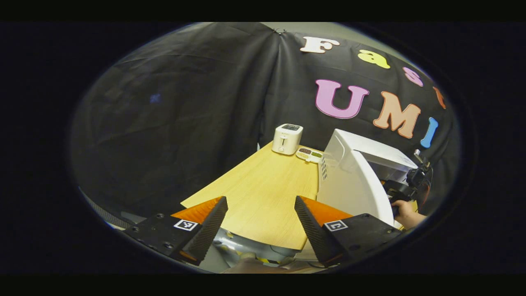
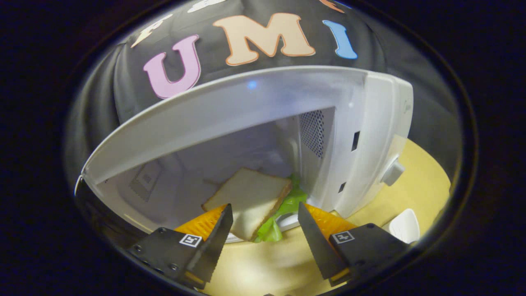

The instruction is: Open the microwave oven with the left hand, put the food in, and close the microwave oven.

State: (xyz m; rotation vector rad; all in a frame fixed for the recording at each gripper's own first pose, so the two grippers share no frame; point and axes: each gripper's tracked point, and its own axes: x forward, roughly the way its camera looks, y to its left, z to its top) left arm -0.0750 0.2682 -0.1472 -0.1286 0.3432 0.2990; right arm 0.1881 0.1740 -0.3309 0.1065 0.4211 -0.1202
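Sandwich sits on its plate just inside the open microwave, right at the cavity mouth, and that's the risk: judged from here, the plate rim may overhang the sill, so the door could clip it on closing. The right hand-held gripper is spread open just in front of the sandwich, gripping nothing. The left hand-held gripper hangs open over the desk, beside the door.
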